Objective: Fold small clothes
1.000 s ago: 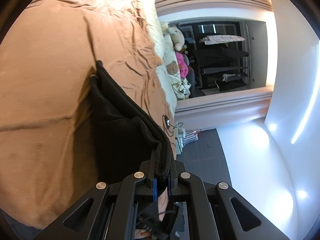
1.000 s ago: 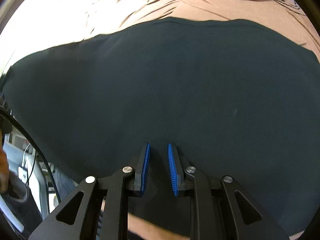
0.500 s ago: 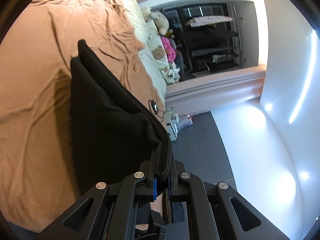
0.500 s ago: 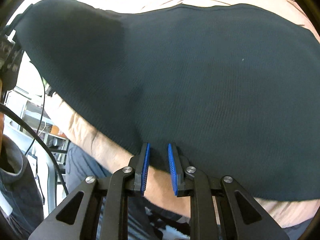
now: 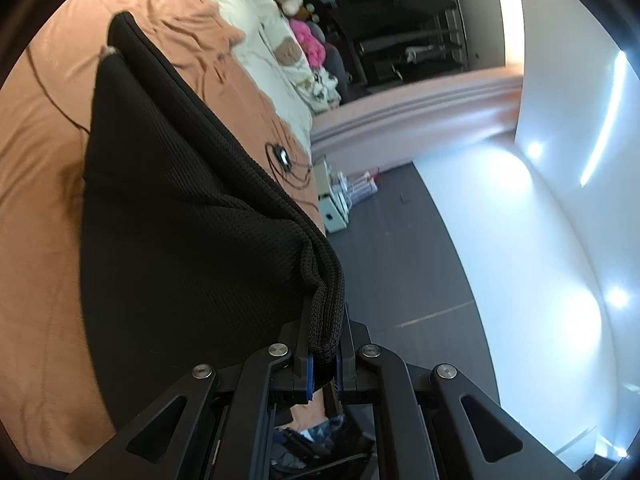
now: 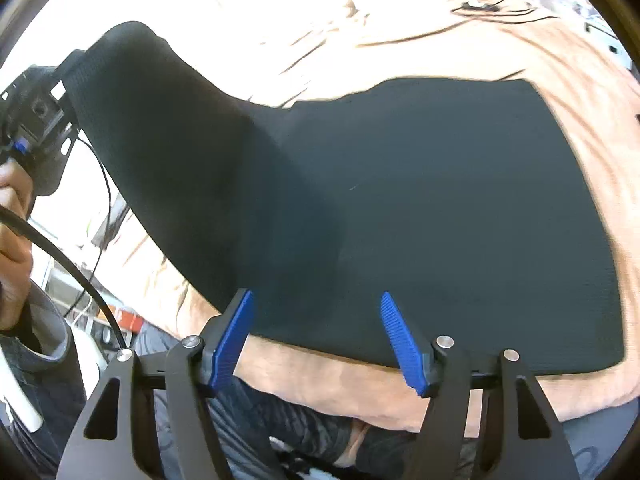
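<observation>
The right gripper (image 6: 316, 340) has just let go: its jaws, nearly together on the near hem half a second ago, are now spreading, and nothing sits between the blue pads (image 6: 234, 336). The black garment (image 6: 420, 216) lies mostly flat on the tan bedspread (image 6: 560, 60), its near edge just beyond those pads.

The left gripper (image 5: 323, 364) is clenched on a bunched corner hem of the same garment, and that corner has risen clear of the bed compared with a second ago. From the right wrist camera the lifted flap climbs toward ten o'clock, up to the left gripper in the person's hand (image 6: 12, 216).

So the cloth now hangs from one grip only. I'd judge the fold is underway: the raised side looks ready to be carried over toward three o'clock and laid on the flat half. The free flap could sag or twist on the way.
</observation>
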{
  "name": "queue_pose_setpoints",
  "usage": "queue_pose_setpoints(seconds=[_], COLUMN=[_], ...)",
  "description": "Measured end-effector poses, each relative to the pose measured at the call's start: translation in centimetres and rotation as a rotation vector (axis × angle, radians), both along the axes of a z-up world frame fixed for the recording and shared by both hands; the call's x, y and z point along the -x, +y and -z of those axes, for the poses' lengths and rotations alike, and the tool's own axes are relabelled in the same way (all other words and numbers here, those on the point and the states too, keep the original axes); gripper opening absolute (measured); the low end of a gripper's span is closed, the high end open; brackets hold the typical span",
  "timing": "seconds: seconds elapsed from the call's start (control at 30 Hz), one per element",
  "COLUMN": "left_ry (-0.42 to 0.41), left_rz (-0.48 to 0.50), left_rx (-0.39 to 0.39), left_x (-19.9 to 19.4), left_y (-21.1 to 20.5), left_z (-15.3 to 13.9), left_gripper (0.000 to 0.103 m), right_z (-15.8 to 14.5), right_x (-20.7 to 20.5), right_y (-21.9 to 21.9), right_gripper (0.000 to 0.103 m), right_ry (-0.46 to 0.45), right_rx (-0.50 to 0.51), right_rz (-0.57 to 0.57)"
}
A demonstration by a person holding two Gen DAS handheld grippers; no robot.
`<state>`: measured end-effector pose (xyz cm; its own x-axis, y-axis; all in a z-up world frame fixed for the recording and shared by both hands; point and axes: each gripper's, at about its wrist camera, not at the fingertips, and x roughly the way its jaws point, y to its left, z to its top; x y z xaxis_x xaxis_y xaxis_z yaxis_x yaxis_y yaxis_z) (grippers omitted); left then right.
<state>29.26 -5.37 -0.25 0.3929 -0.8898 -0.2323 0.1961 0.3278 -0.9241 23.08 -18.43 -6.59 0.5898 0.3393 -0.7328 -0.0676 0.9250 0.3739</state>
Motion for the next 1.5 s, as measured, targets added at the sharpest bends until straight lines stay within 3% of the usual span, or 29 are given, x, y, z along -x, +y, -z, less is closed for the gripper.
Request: queue_pose_setpoints(seconds=[0.3,0.67,1.0,1.07,1.13,1.23,1.5], left_ry=[0.011,0.086,0.145,0.161,0.18,0.183,0.221], left_rz=[0.108,0.266,0.378,0.411,0.419,0.367,0.224], left_rx=[-0.044,-0.131,-0.201,-0.244,-0.233,-0.238,-0.313], left_x=[0.0,0.4,1.4,1.5,1.2,1.0,-1.1], left_y=[-6.9,-16.4,-22.2,-22.9,-22.9,-21.0,-14.8], left_z=[0.8,5.5,8.8,9.4,9.9,10.3,11.4], left_gripper=[0.006,0.006,0.007,0.017,0.049,0.077,0.079], right_z=[0.5,0.2,-1.4,-1.8,-1.8,-1.6,-0.2], right_x=[3.0,7.0,8.0,8.7,9.0,8.5,6.5], right_y=[-2.0,-7.6,-11.4,-12.3,-12.5,-12.8,-11.7], right_gripper=[0.064,0.064,0.064,0.064,0.064,0.064,0.064], right_ry=[-0.045,-0.046,-0.011,-0.004,0.001,0.012,0.037], right_rx=[-0.038,-0.091,-0.114,-0.116,-0.112,-0.109,-0.126], right_rz=[0.104,0.227,0.26,0.261,0.26,0.249,0.208])
